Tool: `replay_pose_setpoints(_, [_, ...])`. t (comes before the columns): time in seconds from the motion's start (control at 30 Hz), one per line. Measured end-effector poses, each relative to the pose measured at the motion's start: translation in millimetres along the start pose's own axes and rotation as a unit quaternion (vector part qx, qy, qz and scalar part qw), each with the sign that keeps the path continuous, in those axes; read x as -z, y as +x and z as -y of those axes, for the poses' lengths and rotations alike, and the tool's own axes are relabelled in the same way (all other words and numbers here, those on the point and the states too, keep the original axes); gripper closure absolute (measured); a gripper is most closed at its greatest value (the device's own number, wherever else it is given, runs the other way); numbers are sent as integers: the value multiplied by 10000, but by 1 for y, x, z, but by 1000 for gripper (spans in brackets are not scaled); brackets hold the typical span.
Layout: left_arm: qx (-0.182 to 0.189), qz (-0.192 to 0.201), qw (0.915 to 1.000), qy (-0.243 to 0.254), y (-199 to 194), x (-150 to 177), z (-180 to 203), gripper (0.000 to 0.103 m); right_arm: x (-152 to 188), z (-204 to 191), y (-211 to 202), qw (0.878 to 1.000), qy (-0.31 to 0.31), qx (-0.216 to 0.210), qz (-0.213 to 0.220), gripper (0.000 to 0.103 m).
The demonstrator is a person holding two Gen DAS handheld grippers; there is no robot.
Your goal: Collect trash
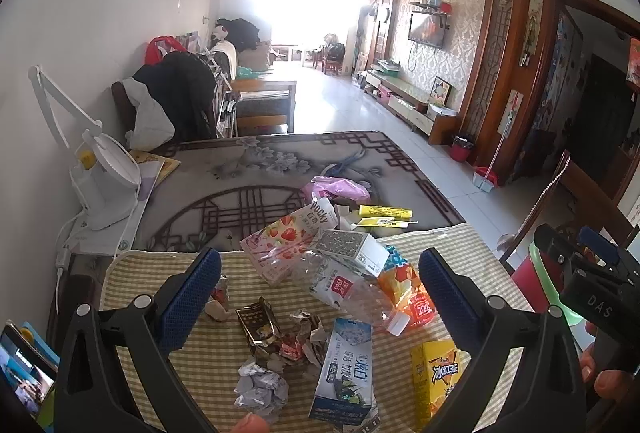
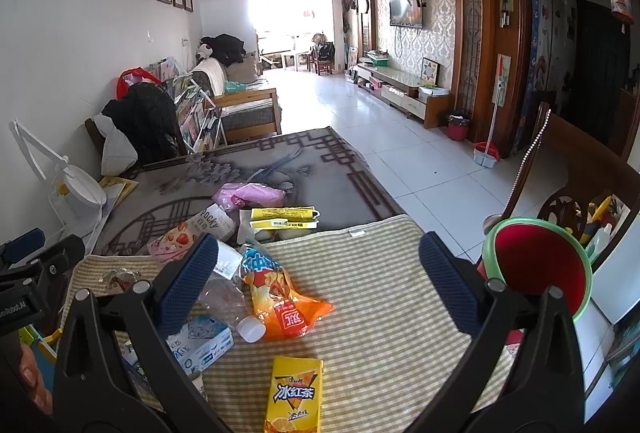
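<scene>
Trash lies on a checked yellow mat (image 1: 200, 365) (image 2: 380, 293): a pink Pocky box (image 1: 288, 237) (image 2: 188, 233), a crushed clear bottle (image 1: 352, 297) (image 2: 228, 297), an orange snack bag (image 1: 408, 293) (image 2: 280, 297), a yellow tea carton (image 1: 436, 377) (image 2: 294, 397), a blue-white box (image 1: 344, 373) (image 2: 200, 345) and crumpled wrappers (image 1: 280, 345). My left gripper (image 1: 320, 285) is open above the pile. My right gripper (image 2: 320, 273) is open above the mat, right of the bag. A red bin with a green rim (image 2: 540, 265) stands at the table's right edge.
A white desk lamp (image 1: 100, 185) stands at the left. A pink bag (image 1: 336, 189) and a yellow box (image 1: 384, 211) lie farther back on the patterned table cover (image 1: 240, 169). A wooden chair (image 2: 568, 173) is right of the table. A phone (image 1: 24, 377) sits at the near left.
</scene>
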State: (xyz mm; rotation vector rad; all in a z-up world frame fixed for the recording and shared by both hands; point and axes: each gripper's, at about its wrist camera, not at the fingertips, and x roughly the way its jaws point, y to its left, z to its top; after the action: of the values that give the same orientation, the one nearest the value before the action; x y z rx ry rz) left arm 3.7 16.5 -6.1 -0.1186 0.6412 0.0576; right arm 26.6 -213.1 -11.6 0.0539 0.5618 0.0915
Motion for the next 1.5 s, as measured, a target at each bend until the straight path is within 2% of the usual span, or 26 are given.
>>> replay_pose_setpoints(0.53, [116, -10, 9999, -20, -1, 2, 2, 8, 0, 2, -5, 10000, -5, 0, -17, 4])
replay_pose_setpoints(0.67, [448, -190, 9988, -79, 8, 10, -12, 8, 3, -1, 3, 9995, -119, -75, -284, 4])
replay_pose_setpoints(0.77, [111, -553, 9978, -352, 34, 25, -44, 8, 10, -2, 12, 9977, -160, -245, -609, 4])
replay_pose_setpoints(0.83, [23, -898, 9919, -894, 57, 32, -76, 9, 14, -4, 15, 9967, -122, -347, -725, 4])
replay_pose_setpoints(0.93, [-87, -1276, 9782, -1635, 89, 44, -119, 11, 17, -9, 19, 9954, -147, -466, -828, 4])
replay_pose_setpoints(1.07, [-166, -1716, 9638, -2035, 132, 56, -145, 14, 20, -14, 24, 9935, -176, -618, -934, 4])
replay_pose_setpoints(1.13, [-225, -1868, 9596, -2091, 152, 60, -151, 17, 22, -18, 28, 9928, -181, -645, -997, 4])
replay_pose_setpoints(1.2, [-309, -2022, 9568, -2068, 169, 63, -154, 25, 24, -20, 33, 9915, -189, -698, -1082, 4])
replay_pose_setpoints(1.3, [-438, -2323, 9497, -2055, 190, 68, -158, 60, 25, -24, 41, 9897, -226, -776, -1181, 4])
replay_pose_setpoints(1.33, [-450, -2324, 9495, -2061, 192, 69, -159, 61, 25, -25, 44, 9892, -238, -801, -1207, 4])
replay_pose_setpoints(1.37, [-424, -2246, 9513, -2069, 190, 69, -160, 72, 25, -26, 46, 9887, -252, -832, -1222, 4])
replay_pose_setpoints(1.47, [-396, -2051, 9578, -1972, 178, 66, -156, 88, 20, -37, 67, 9840, -412, -1111, -1328, 4])
replay_pose_setpoints(1.5, [-385, -2003, 9599, -1921, 173, 65, -153, 90, 18, -42, 74, 9822, -499, -1184, -1373, 4])
